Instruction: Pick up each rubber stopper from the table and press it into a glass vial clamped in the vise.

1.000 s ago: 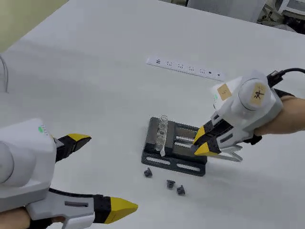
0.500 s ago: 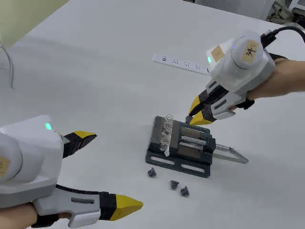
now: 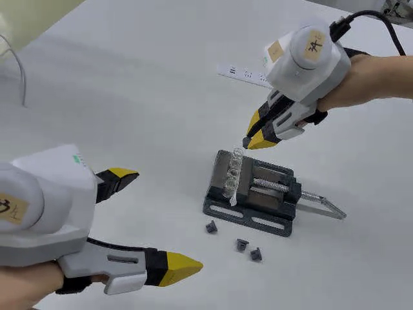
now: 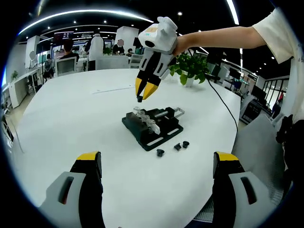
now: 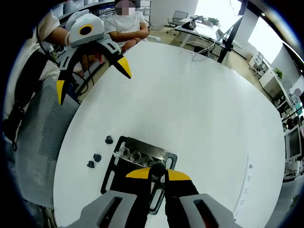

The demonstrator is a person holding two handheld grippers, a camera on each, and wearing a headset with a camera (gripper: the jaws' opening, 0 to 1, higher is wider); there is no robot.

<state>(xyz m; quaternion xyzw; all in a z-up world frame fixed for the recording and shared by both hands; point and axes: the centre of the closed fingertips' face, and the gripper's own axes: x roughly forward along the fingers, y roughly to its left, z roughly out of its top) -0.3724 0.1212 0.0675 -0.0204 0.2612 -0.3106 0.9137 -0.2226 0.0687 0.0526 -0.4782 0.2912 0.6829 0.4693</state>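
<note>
Rubber stopper pinched in right hand-held gripper, clear in its own view; left hand-held gripper gapes.

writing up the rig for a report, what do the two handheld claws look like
Both the left claw and right claw have bulky white rounded housings, black jaws with yellow tips, and a tan sticker bearing a black mark. A black cable leaves the right one. The person wears a white short sleeve.

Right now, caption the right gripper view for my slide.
Right tool, shut on a rubber stopper, poised above the vials in the vise; three more stoppers lie on the table.
</note>
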